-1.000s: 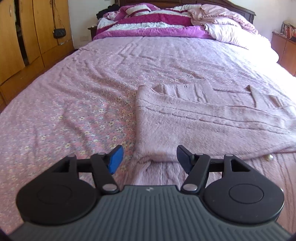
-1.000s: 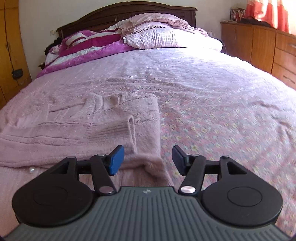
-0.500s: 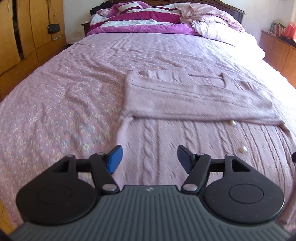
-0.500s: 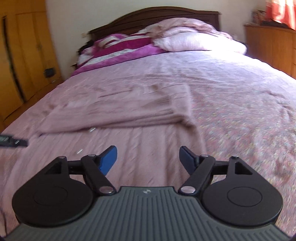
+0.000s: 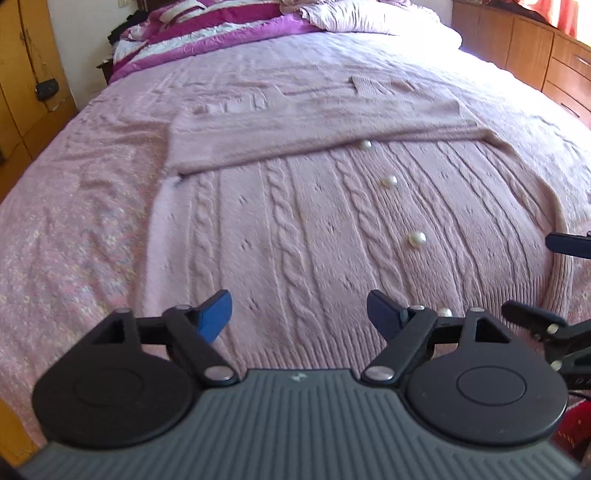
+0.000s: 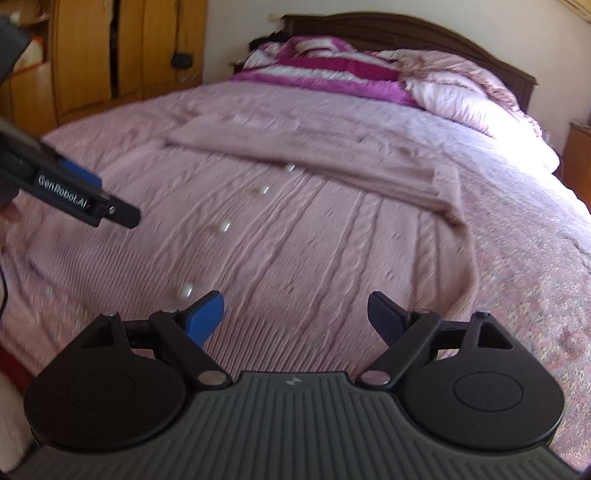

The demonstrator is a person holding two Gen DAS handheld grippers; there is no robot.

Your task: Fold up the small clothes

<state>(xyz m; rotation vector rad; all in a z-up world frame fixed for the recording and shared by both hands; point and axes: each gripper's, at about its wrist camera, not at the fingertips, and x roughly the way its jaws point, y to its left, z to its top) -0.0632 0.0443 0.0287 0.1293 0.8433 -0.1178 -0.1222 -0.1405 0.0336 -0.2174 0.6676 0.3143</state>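
Plainly, you have room on every side: the pink cable-knit cardigan (image 5: 295, 229) lies flat on the bed (image 5: 74, 221), with bare bedspread to its left and right and more beyond, up to the heaped quilts (image 5: 229, 22) at the headboard. Its far part is folded back toward you, that fold edge running crosswise. The cables and the row of pearl buttons (image 5: 416, 238) run away from you, toward the headboard. Your left claw (image 5: 299, 317) and right claw (image 6: 295, 314) both hang released above the near hem, jaws having just been spreading, nothing between them.
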